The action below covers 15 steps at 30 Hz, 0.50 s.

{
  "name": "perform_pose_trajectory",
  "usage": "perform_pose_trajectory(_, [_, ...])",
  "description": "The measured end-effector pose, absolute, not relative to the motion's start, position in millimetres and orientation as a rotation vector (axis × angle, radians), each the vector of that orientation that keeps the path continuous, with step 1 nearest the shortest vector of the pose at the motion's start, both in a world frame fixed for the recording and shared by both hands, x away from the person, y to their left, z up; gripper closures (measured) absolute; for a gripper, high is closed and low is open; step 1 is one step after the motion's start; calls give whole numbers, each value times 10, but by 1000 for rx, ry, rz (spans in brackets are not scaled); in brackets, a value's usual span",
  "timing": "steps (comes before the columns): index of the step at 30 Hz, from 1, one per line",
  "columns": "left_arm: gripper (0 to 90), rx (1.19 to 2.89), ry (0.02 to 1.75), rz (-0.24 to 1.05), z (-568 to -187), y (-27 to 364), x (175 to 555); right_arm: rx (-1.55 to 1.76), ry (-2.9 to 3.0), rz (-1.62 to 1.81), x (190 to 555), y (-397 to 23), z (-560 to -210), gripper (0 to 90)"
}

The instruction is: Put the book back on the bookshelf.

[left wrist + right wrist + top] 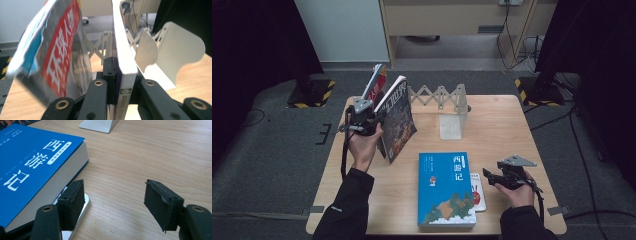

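Magazine (398, 120), clenched upright in the left gripper (362, 117), stands with its long axis vertical at ten o'clock from the white rack (451, 112) (right gripper (502, 176) released, idle).

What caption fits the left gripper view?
Left gripper clamped on a white-edged book, a red-titled magazine leaning beside it, white bookends behind.

A blue book (446, 189) with white lettering lies on the pale wooden table (507, 130); beside it, a magazine (58, 53) flashes a red stripe.
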<state>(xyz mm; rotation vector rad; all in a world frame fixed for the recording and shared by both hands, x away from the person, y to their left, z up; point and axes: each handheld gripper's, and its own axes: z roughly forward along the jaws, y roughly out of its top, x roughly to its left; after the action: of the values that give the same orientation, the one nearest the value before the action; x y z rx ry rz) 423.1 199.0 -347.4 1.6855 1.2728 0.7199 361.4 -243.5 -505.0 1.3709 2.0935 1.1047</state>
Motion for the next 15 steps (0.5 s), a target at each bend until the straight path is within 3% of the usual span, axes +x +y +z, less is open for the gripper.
perform_pose_trajectory(15, [741, 1762, 1298, 673, -3447, 1895, 4382, 1375, 2101, 1108, 3613, -2425, -5051, 317])
